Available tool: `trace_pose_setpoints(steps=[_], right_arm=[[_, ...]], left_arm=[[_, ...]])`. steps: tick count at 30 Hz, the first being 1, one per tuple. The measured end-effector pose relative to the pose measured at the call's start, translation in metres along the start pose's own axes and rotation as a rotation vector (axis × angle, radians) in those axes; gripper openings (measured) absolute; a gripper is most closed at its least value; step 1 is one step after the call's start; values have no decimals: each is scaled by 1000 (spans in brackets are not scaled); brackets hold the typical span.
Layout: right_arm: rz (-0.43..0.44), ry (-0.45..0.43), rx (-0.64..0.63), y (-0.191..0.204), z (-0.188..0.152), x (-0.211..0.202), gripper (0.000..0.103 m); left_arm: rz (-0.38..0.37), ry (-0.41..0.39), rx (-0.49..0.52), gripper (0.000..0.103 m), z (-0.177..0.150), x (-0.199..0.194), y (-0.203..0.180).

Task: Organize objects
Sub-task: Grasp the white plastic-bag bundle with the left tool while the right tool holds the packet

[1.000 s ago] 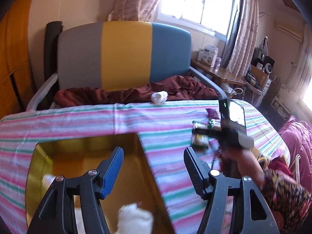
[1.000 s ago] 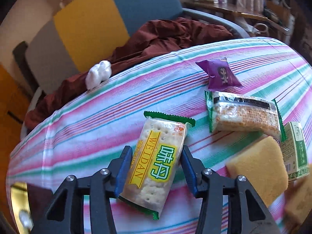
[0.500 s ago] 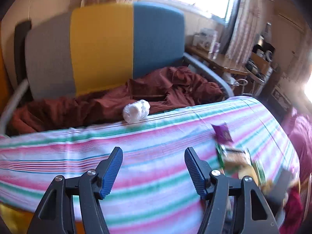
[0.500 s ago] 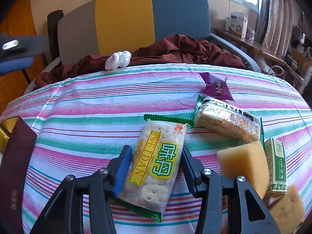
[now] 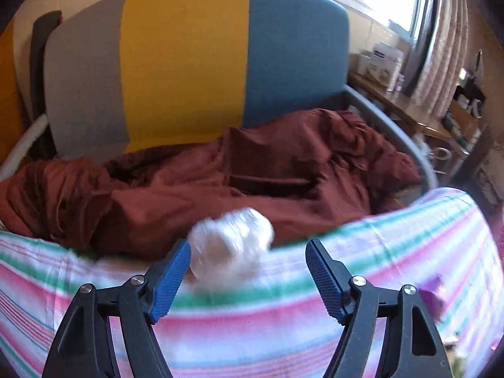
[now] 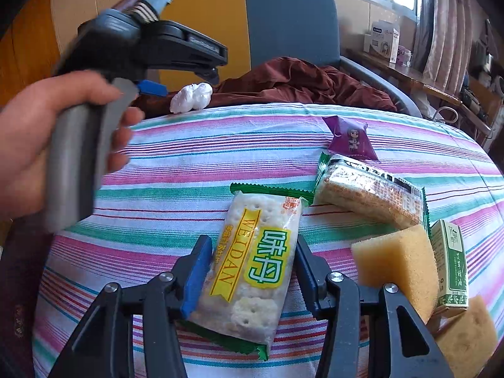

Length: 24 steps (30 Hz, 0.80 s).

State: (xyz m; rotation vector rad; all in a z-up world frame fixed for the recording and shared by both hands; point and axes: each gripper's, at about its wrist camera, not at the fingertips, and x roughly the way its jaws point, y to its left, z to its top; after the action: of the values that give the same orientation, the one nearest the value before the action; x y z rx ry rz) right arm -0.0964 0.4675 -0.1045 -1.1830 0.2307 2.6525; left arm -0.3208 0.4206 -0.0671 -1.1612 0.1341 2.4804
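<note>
My right gripper [image 6: 252, 252] is shut on a clear cracker packet [image 6: 255, 261] with yellow and green print, which lies low over the striped tablecloth [image 6: 189, 173]. A white crumpled wad [image 5: 230, 245] sits at the table's far edge against a dark red cloth [image 5: 283, 173]. My left gripper [image 5: 249, 252] faces it, jaws opening wide, with the blurred wad between the fingertips and nearer the left finger [image 5: 176, 264]; no pad presses on it. In the right wrist view a hand [image 6: 37, 132] holds the left gripper [image 6: 152, 88] just left of the wad [image 6: 192, 96].
Right of the crackers lie a purple snack packet [image 6: 348, 138], a green-edged rice cake packet [image 6: 368, 192], two yellow sponges [image 6: 397, 261], and a small green-white box [image 6: 449, 264]. A grey, yellow and blue chair back [image 5: 189, 63] stands behind the table. A dark maroon flap [image 6: 19, 283] is at the left.
The left gripper swung from over the yellow box across the cloth to the white wad at the far edge, its jaws widening. The right gripper rolled level, with the cracker packet still in it.
</note>
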Motion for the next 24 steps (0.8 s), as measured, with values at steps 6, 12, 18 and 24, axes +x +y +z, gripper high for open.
trace_pose_setpoints(steps=[6,12,18,24], right_arm=[[0,-5,2,0,0,0,52],[-5,-10,1,1,0,0,52],[-14,-16,-2,2,-1,-1,51],[-27,-21,8,-1,-1,-2,51]], left_arm=[[105,18,51,61,-3,26,4],[73,18,-51,35,-13,23,27],[73,4,-66,34,-27,7,31],[93,7,-42,34,-51,-16,27]])
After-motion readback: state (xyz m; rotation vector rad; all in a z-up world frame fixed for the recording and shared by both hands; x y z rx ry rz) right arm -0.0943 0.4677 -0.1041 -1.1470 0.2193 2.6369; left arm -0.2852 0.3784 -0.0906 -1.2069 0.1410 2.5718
